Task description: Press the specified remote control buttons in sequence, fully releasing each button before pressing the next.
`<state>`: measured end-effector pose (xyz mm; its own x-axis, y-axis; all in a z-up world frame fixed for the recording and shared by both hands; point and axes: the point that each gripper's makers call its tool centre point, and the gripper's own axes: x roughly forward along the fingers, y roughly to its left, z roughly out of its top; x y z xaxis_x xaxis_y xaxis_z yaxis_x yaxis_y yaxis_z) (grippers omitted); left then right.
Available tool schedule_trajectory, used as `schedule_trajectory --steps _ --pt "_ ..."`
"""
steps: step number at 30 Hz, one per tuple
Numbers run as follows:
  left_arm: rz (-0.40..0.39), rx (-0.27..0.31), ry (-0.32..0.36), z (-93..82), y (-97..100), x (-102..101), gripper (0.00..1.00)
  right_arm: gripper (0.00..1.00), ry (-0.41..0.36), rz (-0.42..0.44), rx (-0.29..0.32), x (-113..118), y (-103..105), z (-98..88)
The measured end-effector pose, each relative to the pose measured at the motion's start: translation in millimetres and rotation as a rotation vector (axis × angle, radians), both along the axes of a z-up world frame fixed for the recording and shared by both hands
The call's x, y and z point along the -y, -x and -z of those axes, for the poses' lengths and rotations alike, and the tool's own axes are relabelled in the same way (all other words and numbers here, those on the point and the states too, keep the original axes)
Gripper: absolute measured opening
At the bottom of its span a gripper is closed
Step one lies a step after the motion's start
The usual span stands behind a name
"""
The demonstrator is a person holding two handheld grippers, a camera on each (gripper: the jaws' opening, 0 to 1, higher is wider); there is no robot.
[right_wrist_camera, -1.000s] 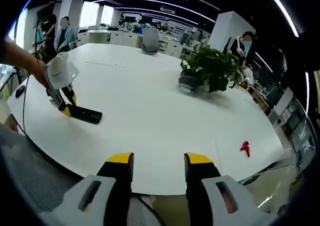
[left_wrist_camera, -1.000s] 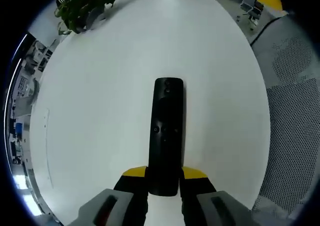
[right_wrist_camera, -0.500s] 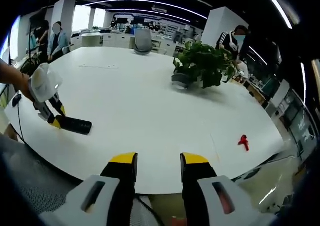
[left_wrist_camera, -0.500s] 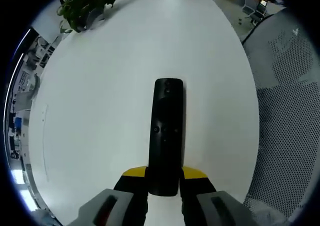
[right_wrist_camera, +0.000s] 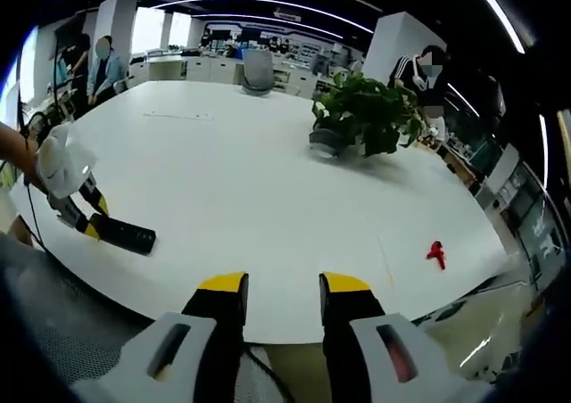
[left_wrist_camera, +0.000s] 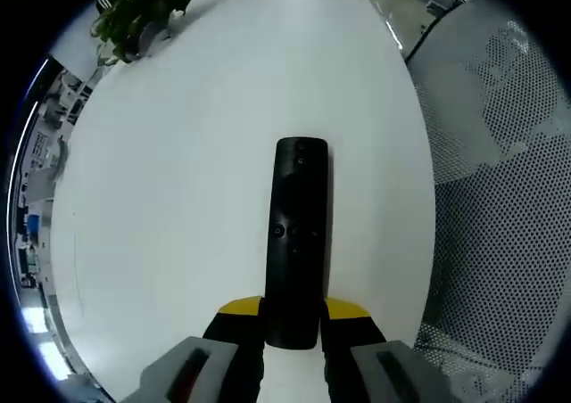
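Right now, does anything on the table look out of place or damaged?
Nothing damaged or spilled. The remote sits straight in the left gripper. The only stray item is a small red object lying alone on the white table, far from the remote.

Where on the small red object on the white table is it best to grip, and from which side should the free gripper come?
The small red object lies low on the white table, so the right gripper should probably descend from above. Its shape is too small to choose a part.
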<state>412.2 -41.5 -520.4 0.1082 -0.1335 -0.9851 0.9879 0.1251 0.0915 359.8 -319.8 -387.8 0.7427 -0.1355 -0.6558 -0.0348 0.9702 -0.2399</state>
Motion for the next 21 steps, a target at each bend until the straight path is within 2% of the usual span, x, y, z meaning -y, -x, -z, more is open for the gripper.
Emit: schedule_trajectory --steps 10,14,18,21 --pt "-0.038 -0.017 0.040 0.1 17.2 -0.2 0.24 0.29 -0.016 -0.002 0.003 -0.9 -0.8 -0.3" --pt "-0.034 -0.011 0.065 -0.3 24.0 -0.3 0.24 0.28 -0.016 -0.030 -0.011 -6.6 -1.0 1.8" --pt "-0.071 -0.020 0.098 -0.3 27.0 -0.2 0.24 0.21 -0.029 -0.051 -0.014 -11.9 -0.4 1.0" --pt "-0.082 -0.019 0.118 -0.3 29.9 -0.3 0.24 0.19 -0.066 -0.056 0.008 -15.6 -1.6 -3.4"
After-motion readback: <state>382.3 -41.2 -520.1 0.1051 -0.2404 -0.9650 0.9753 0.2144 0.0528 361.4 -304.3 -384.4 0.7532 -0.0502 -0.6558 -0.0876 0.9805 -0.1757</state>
